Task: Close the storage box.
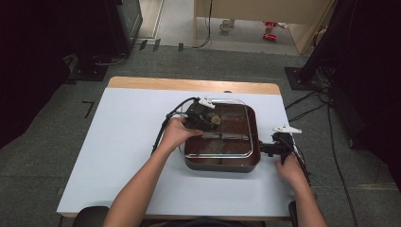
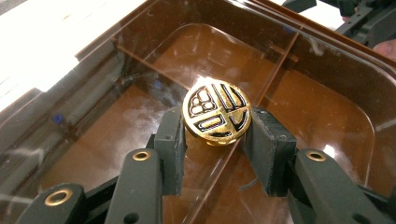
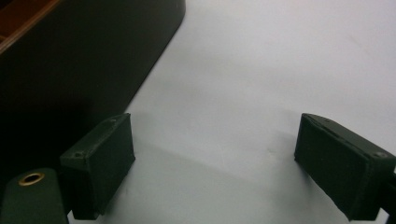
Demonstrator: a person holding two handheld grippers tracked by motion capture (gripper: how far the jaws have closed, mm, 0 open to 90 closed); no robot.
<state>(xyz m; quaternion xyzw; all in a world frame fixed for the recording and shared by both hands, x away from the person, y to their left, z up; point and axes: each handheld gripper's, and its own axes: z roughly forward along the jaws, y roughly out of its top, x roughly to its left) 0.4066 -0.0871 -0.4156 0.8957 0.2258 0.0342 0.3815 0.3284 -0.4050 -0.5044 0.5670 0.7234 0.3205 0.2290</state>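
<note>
Knob (image 2: 217,110) first: a round gold disc with a black pattern sits between the left gripper's (image 2: 215,151) two pads, one pad (image 2: 170,140) touching its rim and the other pad (image 2: 271,144) against the opposite edge, so this tool is pinching the knob. It stands at the middle of a clear lid (image 2: 299,107) that covers a dark brown divided tray (image 1: 222,163), directly ahead of and below the jaws. The lid looks like thin hard plastic or glass, I cannot say which; either way it is probably light, stiff and smooth, so the knob is the sensible hold, squeezed across its rim and lifted straight so the lid doesn't tilt or scrape the dividers. The polished metal may slip if gripped only at its edge.

The right gripper (image 3: 215,163) is spread wide, nothing between its pads, over bare white table (image 3: 261,70), with the tray's dark wall just off its left pad.
</note>
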